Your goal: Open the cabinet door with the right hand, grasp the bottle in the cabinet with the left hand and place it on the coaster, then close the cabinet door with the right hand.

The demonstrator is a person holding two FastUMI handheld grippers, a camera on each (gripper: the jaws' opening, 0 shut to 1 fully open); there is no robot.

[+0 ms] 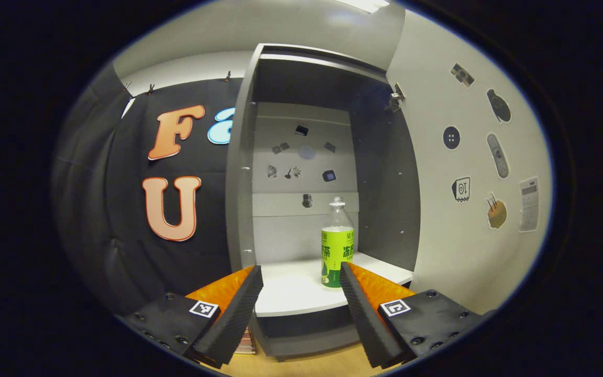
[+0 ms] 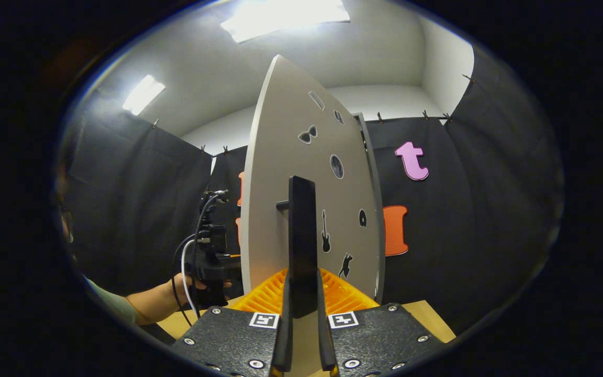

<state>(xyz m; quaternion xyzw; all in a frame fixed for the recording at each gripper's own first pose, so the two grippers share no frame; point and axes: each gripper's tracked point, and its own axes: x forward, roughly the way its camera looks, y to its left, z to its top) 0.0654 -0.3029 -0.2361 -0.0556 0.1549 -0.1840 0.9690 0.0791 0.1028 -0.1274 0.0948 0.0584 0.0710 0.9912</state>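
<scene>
In the left gripper view a clear bottle with a green label and white cap stands upright on the white shelf inside the open grey cabinet. My left gripper is open, its fingers spread in front of the shelf edge, the bottle just beyond the right finger. In the right gripper view my right gripper is shut on the black door handle of the swung-open cabinet door. The other gripper with a hand on it shows at the left.
The open door, covered in stickers, stands at the right of the left gripper view. Black cloth walls surround the booth. A wooden table top lies under the cabinet. Something striped lies beside the cabinet base.
</scene>
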